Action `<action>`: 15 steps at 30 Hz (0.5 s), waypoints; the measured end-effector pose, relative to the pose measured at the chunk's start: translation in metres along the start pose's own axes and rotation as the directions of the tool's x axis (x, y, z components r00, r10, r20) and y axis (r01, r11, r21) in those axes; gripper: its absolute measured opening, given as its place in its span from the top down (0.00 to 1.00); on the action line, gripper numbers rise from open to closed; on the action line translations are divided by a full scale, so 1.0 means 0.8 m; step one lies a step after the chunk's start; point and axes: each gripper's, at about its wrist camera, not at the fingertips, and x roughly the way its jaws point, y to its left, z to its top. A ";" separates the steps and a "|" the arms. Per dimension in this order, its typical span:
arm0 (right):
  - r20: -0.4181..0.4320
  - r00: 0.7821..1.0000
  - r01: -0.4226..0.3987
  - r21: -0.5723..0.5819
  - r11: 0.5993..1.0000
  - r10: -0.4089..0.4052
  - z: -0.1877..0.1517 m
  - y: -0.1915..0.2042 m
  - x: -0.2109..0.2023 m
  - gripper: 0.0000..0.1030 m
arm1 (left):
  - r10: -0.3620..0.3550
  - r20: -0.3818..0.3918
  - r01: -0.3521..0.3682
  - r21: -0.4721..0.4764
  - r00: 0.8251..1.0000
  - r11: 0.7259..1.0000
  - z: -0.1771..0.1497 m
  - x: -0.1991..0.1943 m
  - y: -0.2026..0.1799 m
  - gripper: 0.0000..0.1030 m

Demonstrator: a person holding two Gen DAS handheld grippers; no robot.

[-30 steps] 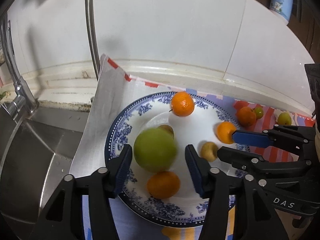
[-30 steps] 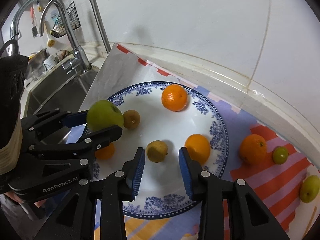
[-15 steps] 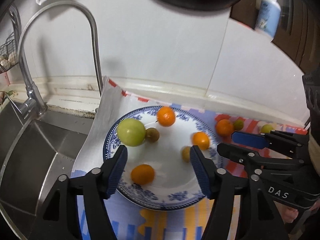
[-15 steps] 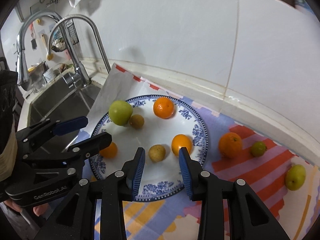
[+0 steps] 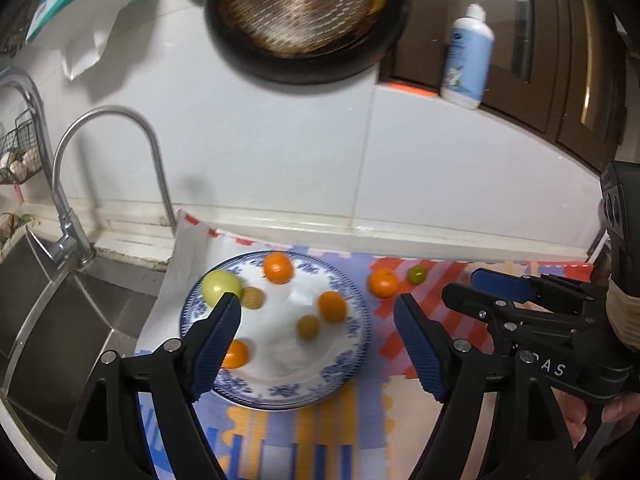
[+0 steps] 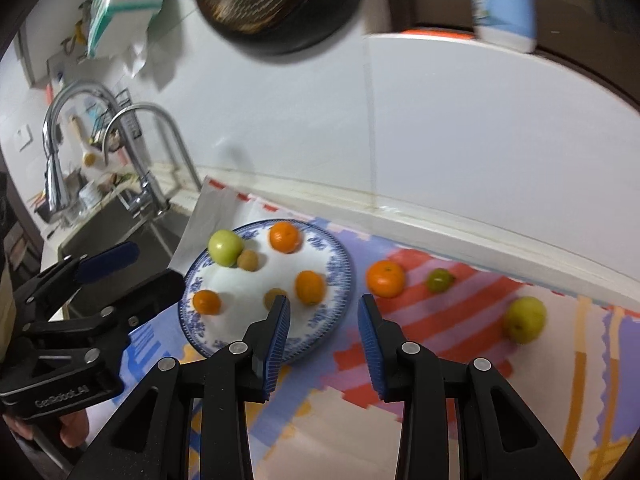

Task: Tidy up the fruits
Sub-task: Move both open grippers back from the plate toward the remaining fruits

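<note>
Plate, blue-and-white, round, lying flat on a patterned mat over the surface, lower centre of both views.

On the plate, six fruits: one green apple at the upper left rim, touching a small brown fruit; three oranges, at the top, the right and the lower left; one small yellowish fruit near the middle. All round; no long axis to tell.

Off the plate, on the mat to the right: one orange, one small green fruit beside it, and one yellow-green fruit farther right. That last one appears only in the right wrist view; the left wrist view stops at the small green fruit.

The left wrist view alone shows the whole lotion bottle on a ledge, upper right. A dark pan hangs at the top in both.

Left hand-held gripper: jaws wide apart, just been opening, nothing between them. Right hand-held gripper: jaws apart with a narrower gap, just been opening slightly, nothing held; both are raised above the plate.
</note>
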 end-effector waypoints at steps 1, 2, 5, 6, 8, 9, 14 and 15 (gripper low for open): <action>0.009 1.000 0.010 0.009 1.000 -0.010 -0.001 -0.005 -0.007 0.60 | -0.006 0.003 0.006 0.007 1.000 1.000 0.002 -0.002 -0.007 0.23; 0.019 0.999 0.025 0.019 1.000 -0.025 -0.001 -0.012 -0.016 0.59 | -0.006 0.005 0.006 0.014 1.000 1.000 0.003 -0.003 -0.012 0.22; 0.041 0.997 0.067 0.033 0.997 -0.068 -0.002 -0.028 -0.034 0.59 | -0.007 0.012 0.007 0.043 1.000 0.999 0.007 -0.005 -0.031 0.21; 0.045 0.996 0.078 0.035 0.996 -0.080 -0.002 -0.033 -0.038 0.58 | -0.008 0.013 0.007 0.053 1.000 0.999 0.008 -0.004 -0.036 0.20; 0.054 0.992 0.111 0.050 0.993 -0.113 -0.004 -0.044 -0.046 0.53 | -0.005 0.016 0.004 0.073 1.000 0.997 0.009 -0.003 -0.047 0.19; 0.058 0.990 0.124 0.059 0.991 -0.127 -0.005 -0.049 -0.050 0.53 | -0.002 0.016 0.000 0.078 1.000 0.997 0.010 -0.002 -0.051 0.19; 0.054 0.978 0.197 0.097 0.976 -0.203 -0.006 -0.073 -0.060 0.53 | 0.020 0.011 -0.021 0.092 1.000 0.996 0.014 0.007 -0.065 0.17; 0.050 0.974 0.214 0.103 0.971 -0.220 -0.007 -0.078 -0.061 0.52 | 0.025 0.009 -0.026 0.093 1.000 0.995 0.015 0.009 -0.067 0.16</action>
